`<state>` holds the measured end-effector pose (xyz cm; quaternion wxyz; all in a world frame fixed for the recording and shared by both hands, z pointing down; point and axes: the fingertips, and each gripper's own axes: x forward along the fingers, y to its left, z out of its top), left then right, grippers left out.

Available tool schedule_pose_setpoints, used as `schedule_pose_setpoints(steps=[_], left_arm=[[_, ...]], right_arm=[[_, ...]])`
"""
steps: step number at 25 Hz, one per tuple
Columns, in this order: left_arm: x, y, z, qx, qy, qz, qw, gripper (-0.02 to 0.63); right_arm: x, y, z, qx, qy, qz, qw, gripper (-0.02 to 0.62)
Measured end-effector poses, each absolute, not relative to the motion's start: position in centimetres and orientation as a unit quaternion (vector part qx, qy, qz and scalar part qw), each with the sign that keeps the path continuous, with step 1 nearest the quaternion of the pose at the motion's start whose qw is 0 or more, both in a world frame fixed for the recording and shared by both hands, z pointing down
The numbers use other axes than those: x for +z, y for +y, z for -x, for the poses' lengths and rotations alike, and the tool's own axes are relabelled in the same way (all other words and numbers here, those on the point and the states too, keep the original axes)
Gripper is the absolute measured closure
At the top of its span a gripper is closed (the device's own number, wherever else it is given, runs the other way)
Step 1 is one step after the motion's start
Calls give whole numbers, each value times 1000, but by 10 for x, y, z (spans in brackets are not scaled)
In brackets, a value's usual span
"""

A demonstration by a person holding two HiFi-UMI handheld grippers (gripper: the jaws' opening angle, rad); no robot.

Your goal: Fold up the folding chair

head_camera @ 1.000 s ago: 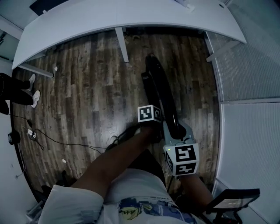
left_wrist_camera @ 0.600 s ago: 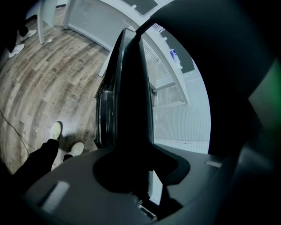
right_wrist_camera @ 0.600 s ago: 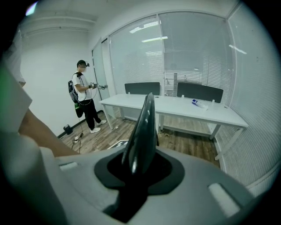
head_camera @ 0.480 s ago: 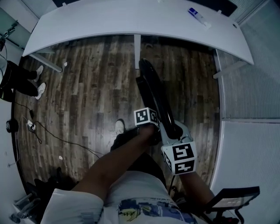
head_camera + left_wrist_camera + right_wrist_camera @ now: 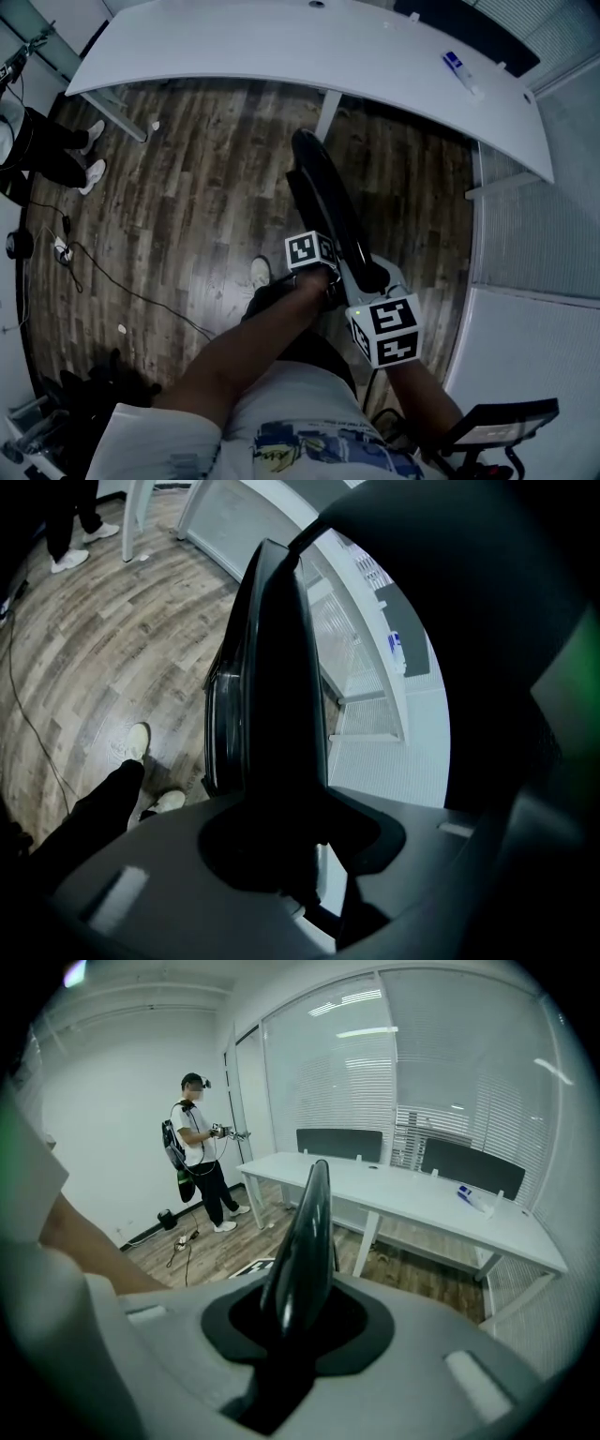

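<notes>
The black folding chair point(image 5: 328, 202) is flat, seat against back, and stands on edge above the wooden floor. It runs from my hands toward the white table point(image 5: 281, 47). My left gripper point(image 5: 328, 279) is shut on its near end from the left. My right gripper point(image 5: 368, 284) is shut on the same end from the right. The left gripper view has the chair point(image 5: 272, 667) rising dark from between that gripper's point(image 5: 281, 855) jaws. In the right gripper view its thin glossy edge point(image 5: 305, 1222) stands up out of the right gripper point(image 5: 286, 1335).
A long white table spans the back, with a leg point(image 5: 328, 111) near the chair's far end and a small box point(image 5: 461, 67) on top. Another person point(image 5: 199, 1147) stands at the left by floor cables point(image 5: 94, 272). Glass walls with blinds point(image 5: 534, 244) close the right side.
Both grippers have carried the chair across the floor, still gripping it. The table has swung rightward in the head view, and my white shoe has stepped into view left of the chair.
</notes>
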<state>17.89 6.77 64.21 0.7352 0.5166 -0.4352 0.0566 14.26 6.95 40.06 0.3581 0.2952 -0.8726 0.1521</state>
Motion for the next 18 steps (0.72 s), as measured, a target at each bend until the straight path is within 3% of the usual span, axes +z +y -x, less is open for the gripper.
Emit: schedule_pose_setpoints(steps=[18], left_arm=[[646,-5,20,-30,-487,-475,732,477]], right_arm=[[403,7,55,116,-901,-195,369,518]])
